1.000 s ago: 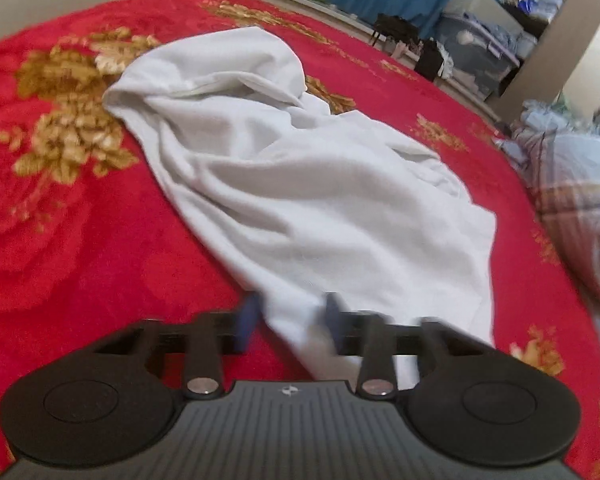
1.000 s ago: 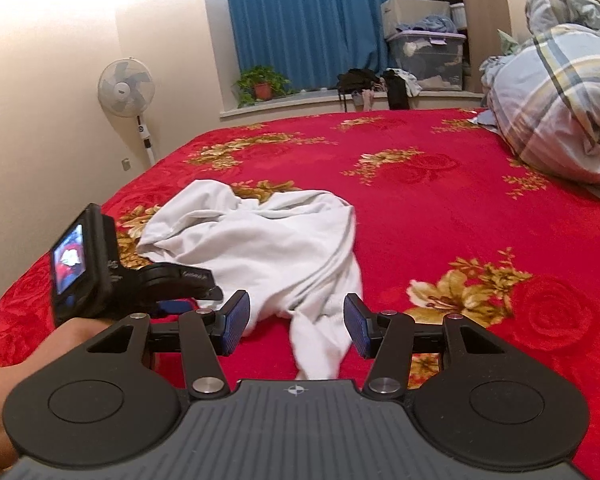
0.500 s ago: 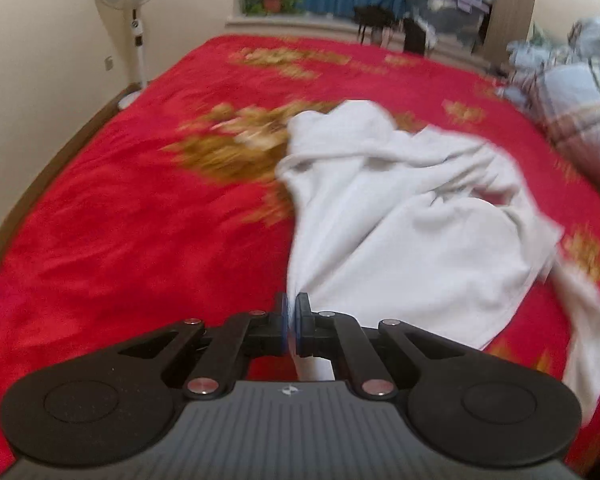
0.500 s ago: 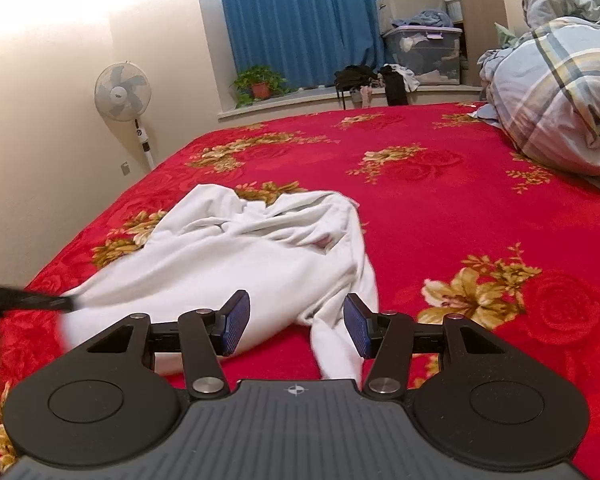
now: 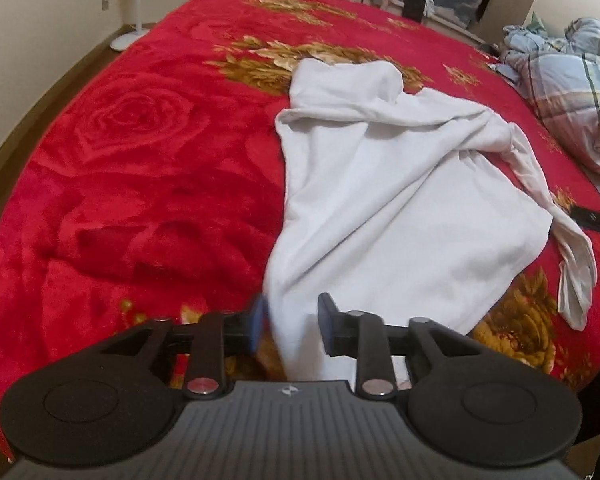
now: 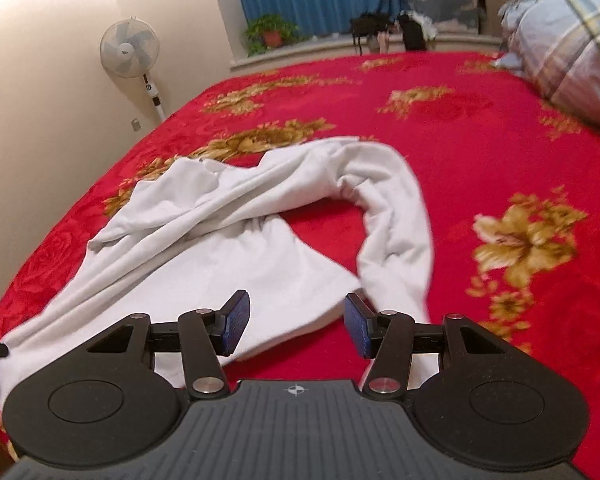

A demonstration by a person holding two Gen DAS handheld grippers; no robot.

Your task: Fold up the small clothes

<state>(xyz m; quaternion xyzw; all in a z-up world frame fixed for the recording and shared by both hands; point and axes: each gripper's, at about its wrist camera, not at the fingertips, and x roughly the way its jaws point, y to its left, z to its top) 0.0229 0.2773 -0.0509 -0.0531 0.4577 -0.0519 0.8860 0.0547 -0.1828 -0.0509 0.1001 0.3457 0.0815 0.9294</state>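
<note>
White garment [image 5: 400, 208] dragged leftward, stretched out across red blanket [image 5: 140, 168]; left gripper [image 5: 290, 322] jaws just opened, hem loose between pads; right gripper [image 6: 296, 326] wide open, empty, over sleeve; spreading step; next: grasp sleeve, pull flat
</note>
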